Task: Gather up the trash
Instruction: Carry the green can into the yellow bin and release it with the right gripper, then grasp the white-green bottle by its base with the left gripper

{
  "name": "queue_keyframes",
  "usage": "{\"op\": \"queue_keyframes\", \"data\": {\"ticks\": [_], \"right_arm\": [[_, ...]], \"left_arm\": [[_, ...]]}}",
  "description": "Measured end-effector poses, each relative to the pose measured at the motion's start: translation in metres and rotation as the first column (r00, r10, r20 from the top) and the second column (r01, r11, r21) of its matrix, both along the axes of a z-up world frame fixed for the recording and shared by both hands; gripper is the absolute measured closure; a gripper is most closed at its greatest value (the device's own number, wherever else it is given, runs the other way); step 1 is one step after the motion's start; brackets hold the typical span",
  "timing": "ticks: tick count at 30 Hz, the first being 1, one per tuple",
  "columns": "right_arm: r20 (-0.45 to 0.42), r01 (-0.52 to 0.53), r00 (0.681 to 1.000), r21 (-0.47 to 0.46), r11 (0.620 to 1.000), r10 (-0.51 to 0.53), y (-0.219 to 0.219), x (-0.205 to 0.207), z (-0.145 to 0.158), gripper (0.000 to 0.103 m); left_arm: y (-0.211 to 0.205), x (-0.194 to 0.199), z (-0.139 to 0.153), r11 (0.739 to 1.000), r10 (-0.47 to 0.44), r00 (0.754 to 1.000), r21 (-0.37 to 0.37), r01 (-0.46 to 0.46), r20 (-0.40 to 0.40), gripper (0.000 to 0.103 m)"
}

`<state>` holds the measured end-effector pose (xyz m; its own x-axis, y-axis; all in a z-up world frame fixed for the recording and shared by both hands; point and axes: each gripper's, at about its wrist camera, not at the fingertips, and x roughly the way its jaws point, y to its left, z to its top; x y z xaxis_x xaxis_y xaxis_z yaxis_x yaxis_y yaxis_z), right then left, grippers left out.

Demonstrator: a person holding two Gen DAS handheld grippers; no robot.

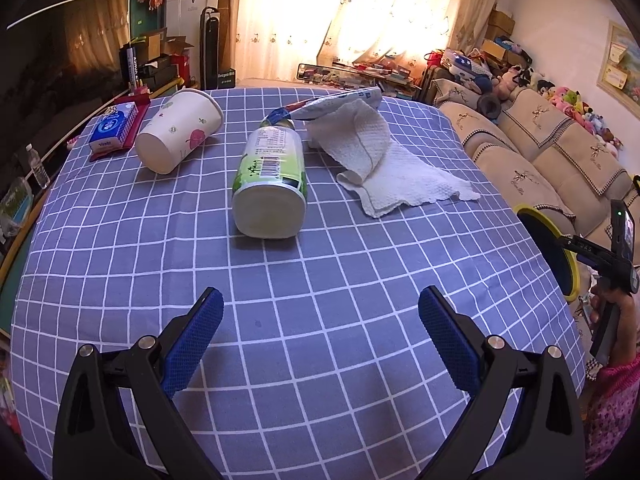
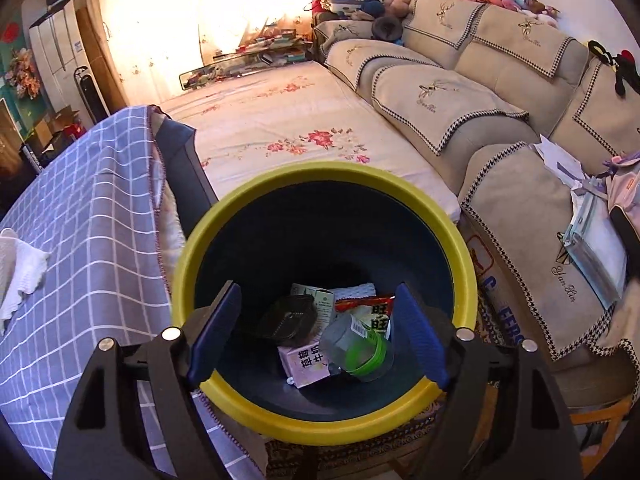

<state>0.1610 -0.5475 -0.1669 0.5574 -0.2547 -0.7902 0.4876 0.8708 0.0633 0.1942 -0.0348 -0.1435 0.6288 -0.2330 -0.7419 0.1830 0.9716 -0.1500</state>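
1. Left wrist view: the left tool (image 1: 320,316) hangs over the near part of the tabletop (image 1: 328,280), which is covered by a blue-grey checked cloth. Its blue-padded fingers (image 1: 196,336) are spread wide with nothing between them.
2. Ahead of it, well apart from the fingers, a plastic bottle (image 1: 272,180) with a green label lies on its side, its base toward the camera.
3. To the bottle's left a paper cup (image 1: 178,130) also lies on its side, and beyond that a blue tissue pack (image 1: 114,124) sits on a red tray.
4. To the bottle's right a white paper towel (image 1: 380,164) lies crumpled, draped partly over a foil wrapper (image 1: 336,102) by the bottle's far end.
5. At the right edge, a hand (image 1: 612,312) holds the right tool's body beside the yellow rim of the bin (image 1: 528,210).
6. Right wrist view: the right tool (image 2: 316,332) hangs above the open mouth of the yellow-rimmed bin (image 2: 320,426), which stands just beside the tabletop's edge (image 2: 80,208). Its fingers (image 2: 420,336) stand apart, pinching nothing.
7. At the bottom of the bin lie a clear bottle with a green band (image 2: 356,348), a pink carton (image 2: 304,362), a dark tray (image 2: 286,320) and a red snack wrapper (image 2: 372,310).
8. A corner of the paper towel (image 2: 20,268) shows on the tabletop at the left.
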Motion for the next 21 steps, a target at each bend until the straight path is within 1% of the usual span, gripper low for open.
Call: {"op": "queue_keyframes", "data": {"ticks": [7, 14, 16, 19, 21], "right_arm": [[0.02, -0.048, 0.999, 0.002, 0.999, 0.048, 0.016, -0.001, 0.01, 0.027], [0.027, -0.067, 0.997, 0.002, 0.998, 0.067, 0.023, -0.002, 0.015, 0.027], [0.027, -0.071, 0.997, 0.005, 0.997, 0.071, 0.024, -0.003, 0.016, 0.027], [0.027, -0.07, 0.997, 0.009, 0.998, 0.069, 0.024, -0.003, 0.015, 0.027], [0.027, -0.07, 0.997, 0.012, 0.997, 0.07, 0.023, -0.003, 0.015, 0.027]], "left_arm": [[0.006, 0.025, -0.001, 1.0, 0.015, 1.0, 0.015, -0.015, -0.007, 0.006], [0.008, 0.071, 0.002, 0.999, 0.031, 0.999, 0.035, -0.032, 0.014, 0.006], [0.01, 0.085, -0.003, 0.999, 0.045, 0.999, 0.03, -0.045, -0.005, 0.006], [0.012, 0.1, -0.012, 0.998, 0.061, 0.997, 0.004, -0.061, -0.042, 0.006], [0.012, 0.104, -0.018, 0.998, 0.069, 0.996, 0.003, -0.069, -0.056, 0.006]]}}
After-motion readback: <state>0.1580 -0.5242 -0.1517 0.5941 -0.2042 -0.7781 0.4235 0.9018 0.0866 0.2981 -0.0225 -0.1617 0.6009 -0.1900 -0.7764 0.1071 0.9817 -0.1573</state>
